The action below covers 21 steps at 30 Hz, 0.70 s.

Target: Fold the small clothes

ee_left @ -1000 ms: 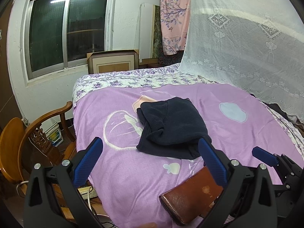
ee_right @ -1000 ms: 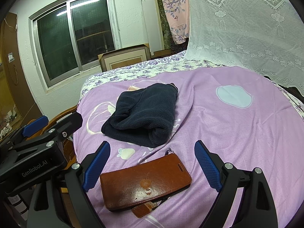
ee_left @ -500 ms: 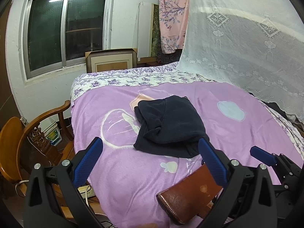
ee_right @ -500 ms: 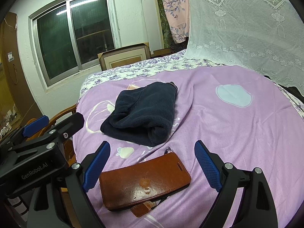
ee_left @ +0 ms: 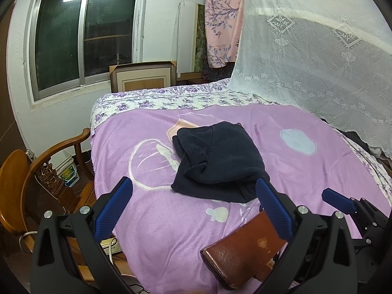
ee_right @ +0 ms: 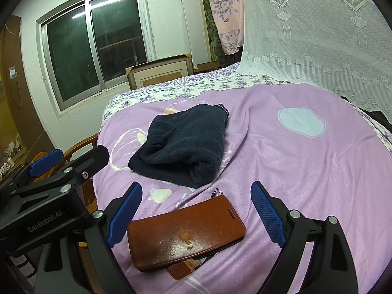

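Observation:
A dark navy garment (ee_left: 218, 163) lies folded in a bundle on the purple bedspread (ee_left: 156, 220), also seen in the right wrist view (ee_right: 182, 144). My left gripper (ee_left: 193, 205) is open and empty, hovering at the near edge of the bed, short of the garment. My right gripper (ee_right: 196, 210) is open and empty, above a brown leather phone case (ee_right: 186, 236). The left gripper's body shows at the left of the right wrist view (ee_right: 49, 188).
The brown phone case (ee_left: 242, 247) lies on the bed's near edge. A wooden chair (ee_left: 36, 178) stands left of the bed. A white lace net (ee_left: 318, 61) hangs at the right. A window (ee_left: 83, 36) and a framed picture (ee_left: 143, 78) are behind.
Both grippers have drifted slightly; the garment sits a little left and lower in the left wrist view. Garment and phone case have not moved on the bed.

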### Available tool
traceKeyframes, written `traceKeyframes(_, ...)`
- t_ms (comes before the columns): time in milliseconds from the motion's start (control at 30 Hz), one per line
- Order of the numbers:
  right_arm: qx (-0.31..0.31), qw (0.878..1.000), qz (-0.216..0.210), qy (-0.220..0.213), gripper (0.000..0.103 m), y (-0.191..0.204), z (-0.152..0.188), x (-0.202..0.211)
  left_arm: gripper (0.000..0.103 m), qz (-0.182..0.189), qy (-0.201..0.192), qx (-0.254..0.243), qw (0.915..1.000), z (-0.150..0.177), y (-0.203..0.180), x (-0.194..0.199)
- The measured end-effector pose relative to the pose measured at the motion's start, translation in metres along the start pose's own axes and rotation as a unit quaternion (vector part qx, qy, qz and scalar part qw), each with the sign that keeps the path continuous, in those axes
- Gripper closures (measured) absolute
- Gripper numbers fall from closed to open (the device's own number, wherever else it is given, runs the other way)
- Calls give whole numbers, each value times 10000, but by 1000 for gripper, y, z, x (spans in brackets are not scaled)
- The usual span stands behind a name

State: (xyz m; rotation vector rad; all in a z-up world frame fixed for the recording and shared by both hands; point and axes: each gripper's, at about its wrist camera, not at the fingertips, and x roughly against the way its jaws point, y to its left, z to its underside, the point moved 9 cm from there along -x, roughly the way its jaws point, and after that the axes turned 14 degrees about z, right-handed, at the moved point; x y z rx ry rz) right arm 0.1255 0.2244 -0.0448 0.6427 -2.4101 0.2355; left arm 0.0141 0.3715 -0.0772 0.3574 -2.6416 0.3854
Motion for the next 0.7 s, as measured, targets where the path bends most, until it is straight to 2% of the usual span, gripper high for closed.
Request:
traceKeyframes(167, 34, 10000, -11, 2, 12, 0, 4, -3, 5, -53, -169, -230, 9996, -3, -6, 5)
traceKeyframes(700, 25, 10000, 16, -3, 12, -2, 4, 0, 5, 87, 68, 91, 9999, 0, -3, -2)
